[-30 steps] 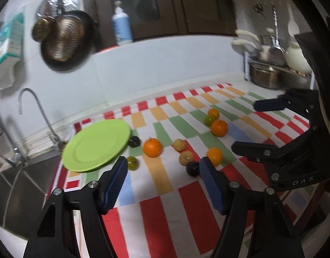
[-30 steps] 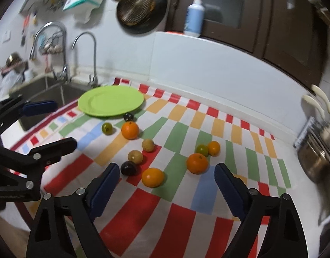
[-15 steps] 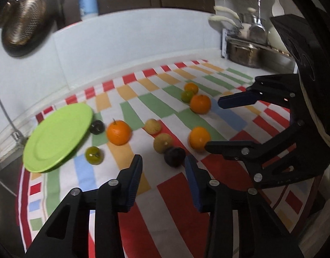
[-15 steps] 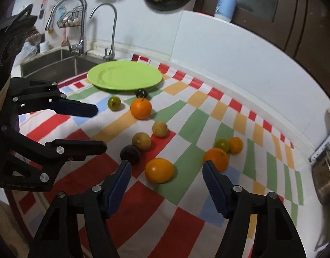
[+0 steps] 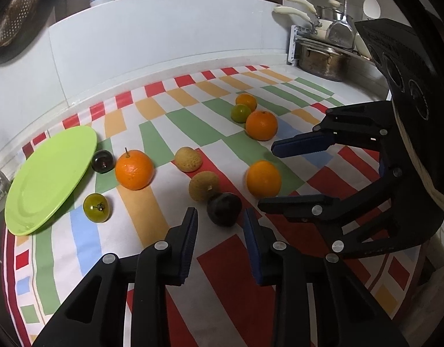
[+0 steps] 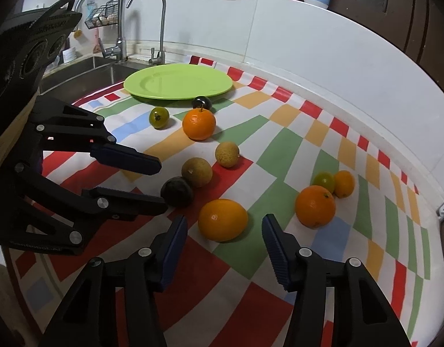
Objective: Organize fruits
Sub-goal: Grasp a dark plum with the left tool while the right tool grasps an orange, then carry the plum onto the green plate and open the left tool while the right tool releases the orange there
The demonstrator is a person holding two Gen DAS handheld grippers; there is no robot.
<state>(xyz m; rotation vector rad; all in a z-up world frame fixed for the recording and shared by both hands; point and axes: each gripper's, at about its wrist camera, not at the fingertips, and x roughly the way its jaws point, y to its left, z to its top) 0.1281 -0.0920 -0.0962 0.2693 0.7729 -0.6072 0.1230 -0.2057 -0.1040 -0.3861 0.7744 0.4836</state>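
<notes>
left wrist view
my left gripper [image 5: 220, 225]: jaws apart, nothing between the pads, low over the cloth [image 5: 233, 283].
dark fruit [image 5: 224, 208]: just ahead of my left fingertips, lined up with the gap, not inside it.
brown fruit [image 5: 204, 185]: touching or nearly touching the dark fruit's far side; a second brown one [image 5: 188, 159] lies just beyond.
near orange [image 5: 263, 178]: right of the dark fruit, between the right gripper's two fingers as seen from here; contact i cannot tell.
right gripper [image 5: 267, 175]: comes in from the right, jaws spread.
stem orange [image 5: 134, 169]: left of centre, near the plate [image 5: 48, 179].
plum [image 5: 102, 160]: at the plate's edge.
green fruit [image 5: 96, 207]: just beside the plate's near rim.
far trio: big orange [image 5: 261, 125], small green one [image 5: 240, 113] and small orange [image 5: 246, 101], bunched close.

right wrist view
my right gripper [image 6: 225, 237]: jaws wide, holding nothing.
near orange [image 6: 223, 219]: on the cloth just ahead of my open fingers, centred on the gap.
left gripper [image 6: 162, 186]: enters from the left, jaws parted; its lower finger tip is at the dark fruit [image 6: 176, 191].
brown fruits: one [image 6: 196, 172] against the dark fruit, the other [image 6: 227, 154] just past it.
plate [image 6: 178, 84]: far end of the cloth by the sink [image 6: 77, 72], bare.
far trio [image 6: 315, 206]: right of my fingers, well apart from the plate.
</notes>
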